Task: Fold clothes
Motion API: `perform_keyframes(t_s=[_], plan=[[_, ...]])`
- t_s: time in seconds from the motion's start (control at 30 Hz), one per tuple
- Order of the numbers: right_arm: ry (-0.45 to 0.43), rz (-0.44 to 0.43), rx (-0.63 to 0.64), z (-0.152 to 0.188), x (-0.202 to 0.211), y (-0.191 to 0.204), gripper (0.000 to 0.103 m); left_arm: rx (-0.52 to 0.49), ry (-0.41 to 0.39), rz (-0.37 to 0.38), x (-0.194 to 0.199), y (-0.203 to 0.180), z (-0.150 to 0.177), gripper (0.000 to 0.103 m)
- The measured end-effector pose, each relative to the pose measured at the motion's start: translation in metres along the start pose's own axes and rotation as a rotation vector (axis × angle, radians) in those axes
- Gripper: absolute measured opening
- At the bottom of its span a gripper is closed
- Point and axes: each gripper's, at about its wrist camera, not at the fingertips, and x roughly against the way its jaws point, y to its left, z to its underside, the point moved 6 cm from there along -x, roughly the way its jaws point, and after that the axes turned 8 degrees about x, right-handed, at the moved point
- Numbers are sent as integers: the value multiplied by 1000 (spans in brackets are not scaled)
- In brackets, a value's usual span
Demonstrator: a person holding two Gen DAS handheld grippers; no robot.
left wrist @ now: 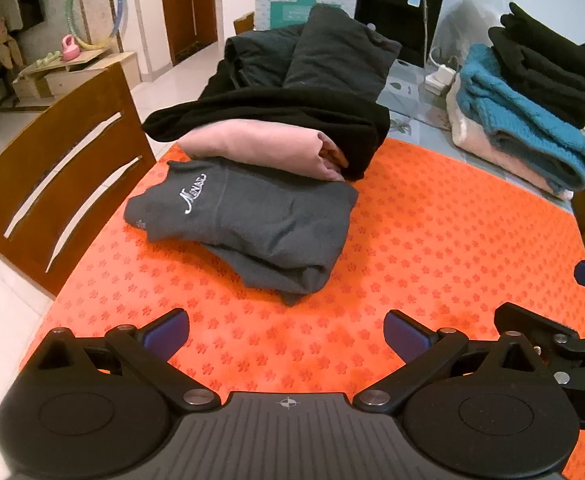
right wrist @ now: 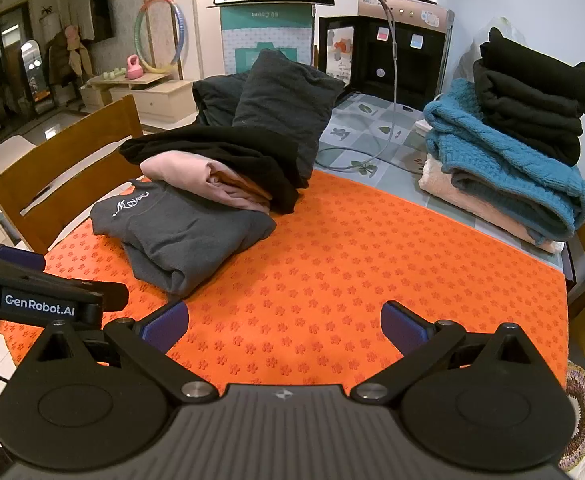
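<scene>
A folded grey sweatshirt (left wrist: 252,224) with a white logo lies on the orange mat (left wrist: 432,248); it also shows in the right wrist view (right wrist: 184,232) on the mat (right wrist: 372,248). Behind it sit a folded pink garment (left wrist: 260,148) (right wrist: 196,178) and black clothes (left wrist: 276,116) (right wrist: 228,152) draped over it. My left gripper (left wrist: 286,336) is open and empty above the mat, in front of the sweatshirt. My right gripper (right wrist: 284,326) is open and empty, to the right of the left one.
A stack of folded clothes, teal knit (left wrist: 524,120) (right wrist: 508,164) under black ones (right wrist: 532,96), stands at the back right. A wooden chair (left wrist: 56,184) (right wrist: 64,176) stands at the table's left. Dark cushions (right wrist: 280,96), cables and a water dispenser (right wrist: 388,52) are behind.
</scene>
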Motion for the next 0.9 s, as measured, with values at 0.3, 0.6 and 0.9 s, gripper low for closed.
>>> perform_keyframes(t_s=[0.3,0.6,0.9], plan=[[6,12,8,-2,-10,-3,103,18,19,13,-13,-3,2,103],[28,9,-5,1,-16,-7,103,25,14,-1,-23,-8,14,103],[41,-1,-13,0,-20,-8,103,30,30,-15,-20,-11,21,103]])
